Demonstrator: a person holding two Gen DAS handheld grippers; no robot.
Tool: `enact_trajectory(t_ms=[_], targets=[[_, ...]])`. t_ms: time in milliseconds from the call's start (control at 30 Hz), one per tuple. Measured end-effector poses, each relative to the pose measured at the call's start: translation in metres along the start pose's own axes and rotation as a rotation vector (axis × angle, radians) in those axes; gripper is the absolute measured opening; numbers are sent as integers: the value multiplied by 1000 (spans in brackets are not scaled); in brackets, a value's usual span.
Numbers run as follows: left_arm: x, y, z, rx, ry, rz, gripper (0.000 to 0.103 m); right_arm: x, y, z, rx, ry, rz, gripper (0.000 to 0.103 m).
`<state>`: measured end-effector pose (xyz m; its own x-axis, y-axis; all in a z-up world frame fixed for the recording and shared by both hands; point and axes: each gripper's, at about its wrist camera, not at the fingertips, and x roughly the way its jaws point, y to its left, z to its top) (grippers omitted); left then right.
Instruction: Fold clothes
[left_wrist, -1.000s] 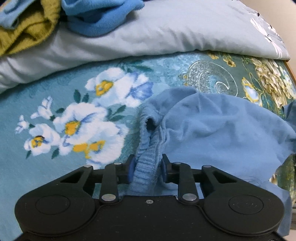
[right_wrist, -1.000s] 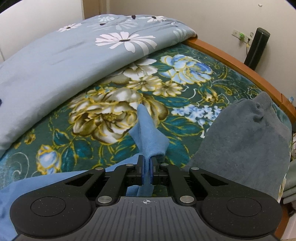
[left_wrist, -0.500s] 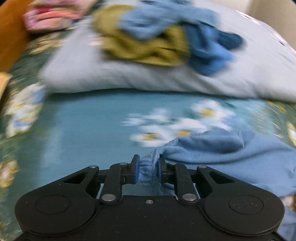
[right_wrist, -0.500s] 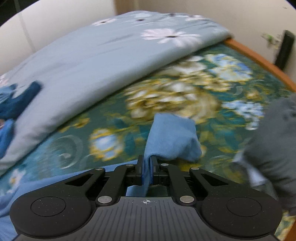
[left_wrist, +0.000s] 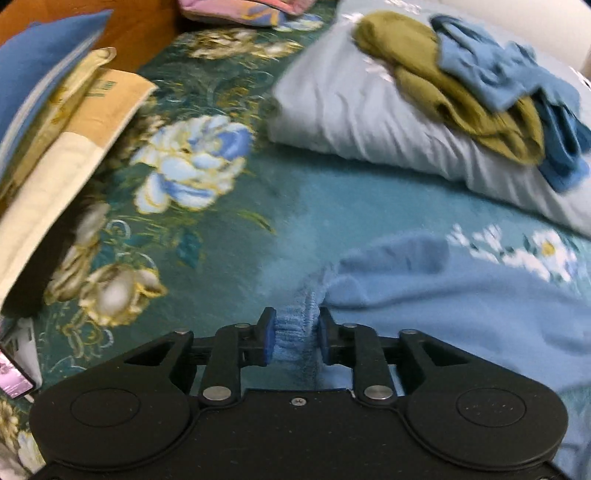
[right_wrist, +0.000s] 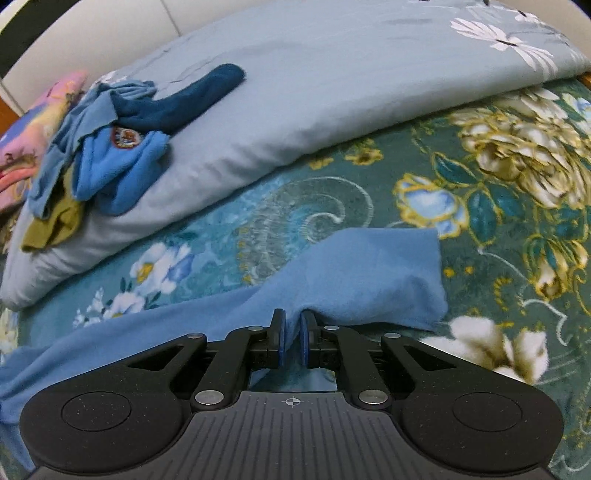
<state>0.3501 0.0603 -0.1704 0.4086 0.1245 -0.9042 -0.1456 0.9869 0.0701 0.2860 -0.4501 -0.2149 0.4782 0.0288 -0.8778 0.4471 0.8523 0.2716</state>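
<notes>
A light blue garment (left_wrist: 461, 295) lies spread on the floral bedspread (left_wrist: 207, 236). My left gripper (left_wrist: 294, 334) is shut on its ribbed elastic waistband (left_wrist: 295, 328), with the cloth trailing off to the right. My right gripper (right_wrist: 291, 336) is shut on another edge of the same light blue garment (right_wrist: 362, 273), which stretches left across the bed and folds over to the right of the fingers.
A folded pale blue duvet (right_wrist: 332, 96) lies along the far side, with a heap of blue and olive clothes (right_wrist: 107, 147) on it, also in the left wrist view (left_wrist: 480, 81). Cushions and a cardboard box (left_wrist: 55, 129) stand at the left. Pink bedding (right_wrist: 33, 129) lies far left.
Both grippers have swung to the left while holding the garment. The grey garment has left the right view and the cushions have come into the left view. The garment is stretched out flatter.
</notes>
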Motion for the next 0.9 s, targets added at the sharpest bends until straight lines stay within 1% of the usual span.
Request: enact_trajectory(t_ms=[33,67,100,167,233,267,300,467,533,600,633,667,733,767,833,900], targets=[[-1,-3,-3,4,0,-11,34,2,-7,0,29,0,-6,10],[-2,-7,-6,-1,1,-16,47,3,-13,0,58,1,-13,18],[-3,-10,-8,-12,2,-18,53,5,-20,-1,87,1,-19,21],[-8,-12,-11,-35,-2,-17,55,8,-33,-1,145,2,-32,35],[-13,-13,-14,-62,-2,-4,61,11,-47,-1,203,2,-45,40],[-14,-12,-15,-74,3,2,66,13,-53,-2,232,3,-51,43],[-16,-12,-16,-85,8,8,69,15,-60,-2,261,3,-58,44],[-24,-8,-21,-143,31,37,69,23,-93,-3,405,5,-90,44],[-27,-6,-23,-166,40,49,69,28,-89,-4,391,7,-94,46],[-29,-5,-23,-187,48,59,69,34,-81,-4,355,8,-98,46],[-30,-6,-22,-193,49,59,69,35,-77,-4,335,7,-99,37],[-31,-9,-21,-197,49,59,69,36,-74,-4,322,12,-94,20],[-33,-15,-18,-196,44,59,69,35,-70,0,293,16,-88,5],[-34,-18,-16,-190,41,59,69,33,-69,5,278,11,-87,3],[-36,-27,-13,-172,34,55,70,27,-69,17,236,-9,-90,2],[-38,-34,-12,-153,27,54,71,16,-69,36,173,-63,-115,1]])
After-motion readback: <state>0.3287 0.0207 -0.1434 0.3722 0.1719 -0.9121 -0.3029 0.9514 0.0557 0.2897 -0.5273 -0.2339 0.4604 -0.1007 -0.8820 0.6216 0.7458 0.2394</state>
